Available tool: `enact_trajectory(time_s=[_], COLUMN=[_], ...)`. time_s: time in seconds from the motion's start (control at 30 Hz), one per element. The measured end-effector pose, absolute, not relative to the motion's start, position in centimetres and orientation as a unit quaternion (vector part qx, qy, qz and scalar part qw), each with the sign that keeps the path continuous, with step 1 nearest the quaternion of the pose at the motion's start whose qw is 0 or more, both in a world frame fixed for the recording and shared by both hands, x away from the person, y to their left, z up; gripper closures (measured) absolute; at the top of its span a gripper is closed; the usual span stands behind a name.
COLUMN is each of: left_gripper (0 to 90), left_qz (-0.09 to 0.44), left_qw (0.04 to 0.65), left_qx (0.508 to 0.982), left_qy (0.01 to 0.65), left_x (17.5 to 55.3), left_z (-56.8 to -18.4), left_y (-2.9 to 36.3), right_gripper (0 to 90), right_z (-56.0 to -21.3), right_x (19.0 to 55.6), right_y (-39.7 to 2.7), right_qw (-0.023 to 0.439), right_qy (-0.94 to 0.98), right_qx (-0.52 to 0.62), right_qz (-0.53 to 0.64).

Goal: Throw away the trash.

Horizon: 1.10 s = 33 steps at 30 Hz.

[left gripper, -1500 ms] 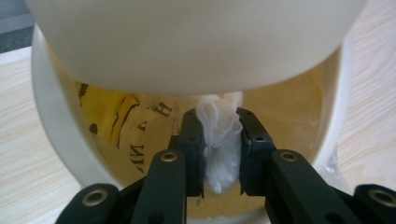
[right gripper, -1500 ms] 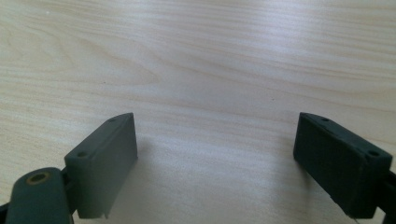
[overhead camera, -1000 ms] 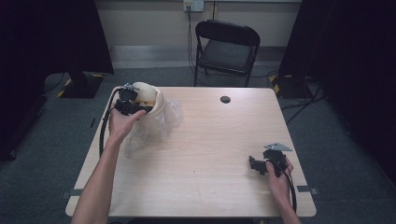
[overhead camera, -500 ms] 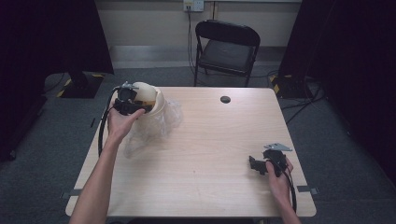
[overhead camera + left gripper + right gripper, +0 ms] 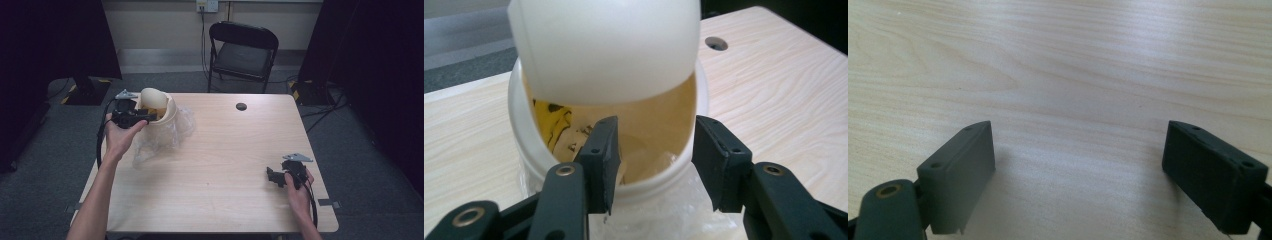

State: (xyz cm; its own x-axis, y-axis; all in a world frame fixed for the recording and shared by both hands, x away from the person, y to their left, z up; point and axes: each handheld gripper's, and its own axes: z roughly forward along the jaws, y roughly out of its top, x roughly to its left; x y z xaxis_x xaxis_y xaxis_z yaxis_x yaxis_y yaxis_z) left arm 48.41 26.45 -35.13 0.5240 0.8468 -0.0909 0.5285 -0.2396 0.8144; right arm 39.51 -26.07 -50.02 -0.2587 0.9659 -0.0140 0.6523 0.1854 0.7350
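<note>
A cream tub [image 5: 162, 114] stands at the table's far left on a crumpled clear plastic bag [image 5: 165, 137], with a domed white lid [image 5: 604, 45] tilted up over its mouth. Something yellow with dark marks [image 5: 551, 122] lies inside. My left gripper [image 5: 141, 116] is level at the tub's left side. Its jaws [image 5: 654, 132] have just been closing, and the near rim [image 5: 649, 180] lies between them; I see no pad pressing on it. My right gripper [image 5: 272, 176] rests low at the table's front right, its jaws [image 5: 1078, 145] wide open over bare wood.
A black cable port [image 5: 241, 106] sits in the tabletop [image 5: 225, 150] near the far edge. A black folding chair [image 5: 243, 52] stands behind the table. Dark curtains hang at both sides.
My left hand has shifted slightly leftward and toward the near side at the tub. The right hand and gripper have stayed put.
</note>
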Motion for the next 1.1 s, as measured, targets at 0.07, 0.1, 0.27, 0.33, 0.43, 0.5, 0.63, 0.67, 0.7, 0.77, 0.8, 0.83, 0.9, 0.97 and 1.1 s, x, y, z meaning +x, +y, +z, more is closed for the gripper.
enact_trajectory(time_s=[0.07, 0.1, 0.27, 0.33, 0.43, 0.5, 0.63, 0.67, 0.7, 0.77, 0.8, 0.83, 0.9, 0.97, 1.1], left_gripper=[56.1, 57.1, 53.7, 49.5, 42.8, 38.5, 29.5, 28.4, 28.3, 25.4, 24.5, 24.0, 23.2, 21.7, 20.3], left_qz=[0.193, 0.194, 0.203, 0.204, 0.210, 0.212, 0.212, 0.214, 0.213, 0.219, 0.219, 0.219, 0.219, 0.221, 0.220], left_qw=[0.422, 0.429, 0.444, 0.441, 0.435, 0.431, 0.428, 0.427, 0.426, 0.423, 0.419, 0.420, 0.415, 0.412, 0.410], left_qx=[0.766, 0.763, 0.756, 0.757, 0.760, 0.764, 0.766, 0.766, 0.768, 0.768, 0.769, 0.769, 0.771, 0.771, 0.773], left_qy=[0.445, 0.444, 0.437, 0.437, 0.435, 0.432, 0.431, 0.430, 0.428, 0.429, 0.430, 0.430, 0.430, 0.432, 0.431], left_x=[47.9, 47.5, 45.7, 45.0, 44.3, 43.8, 43.0, 42.7, 42.5, 42.0, 41.8, 41.5, 41.2, 40.8, 39.9], left_z=[-35.0, -34.9, -34.5, -34.7, -35.1, -35.4, -36.1, -36.3, -36.5, -36.9, -37.0, -37.2, -37.4, -37.6, -38.2], left_y=[26.4, 26.4, 26.1, 26.1, 26.1, 26.1, 26.2, 26.2, 26.2, 26.3, 26.4, 26.5, 26.5, 26.7, 26.9], right_gripper=[12.7, 12.7, 12.7, 12.7, 12.7, 12.7, 12.7, 12.7, 12.7, 12.7, 12.7, 12.7, 12.7, 12.7, 12.7], right_z=[-50.0, -50.0, -50.0, -50.0, -50.0, -50.0, -50.0, -50.0, -50.0, -50.0, -50.0, -50.0, -50.0, -50.0, -50.0], right_x=[39.5, 39.5, 39.5, 39.5, 39.5, 39.5, 39.5, 39.5, 39.5, 39.5, 39.5, 39.5, 39.5, 39.5, 39.5], right_y=[-26.1, -26.1, -26.1, -26.1, -26.1, -26.1, -26.1, -26.1, -26.1, -26.1, -26.1, -26.1, -26.1, -26.1, -26.1], right_qw=[0.249, 0.249, 0.250, 0.249, 0.249, 0.249, 0.249, 0.249, 0.249, 0.249, 0.249, 0.250, 0.249, 0.249, 0.249], right_qy=[0.728, 0.728, 0.728, 0.728, 0.728, 0.729, 0.728, 0.728, 0.728, 0.728, 0.728, 0.728, 0.728, 0.728, 0.728], right_qx=[0.555, 0.555, 0.555, 0.555, 0.556, 0.555, 0.556, 0.556, 0.555, 0.556, 0.556, 0.555, 0.556, 0.556, 0.556], right_qz=[0.314, 0.314, 0.314, 0.314, 0.314, 0.314, 0.314, 0.314, 0.314, 0.314, 0.314, 0.314, 0.314, 0.314, 0.314])
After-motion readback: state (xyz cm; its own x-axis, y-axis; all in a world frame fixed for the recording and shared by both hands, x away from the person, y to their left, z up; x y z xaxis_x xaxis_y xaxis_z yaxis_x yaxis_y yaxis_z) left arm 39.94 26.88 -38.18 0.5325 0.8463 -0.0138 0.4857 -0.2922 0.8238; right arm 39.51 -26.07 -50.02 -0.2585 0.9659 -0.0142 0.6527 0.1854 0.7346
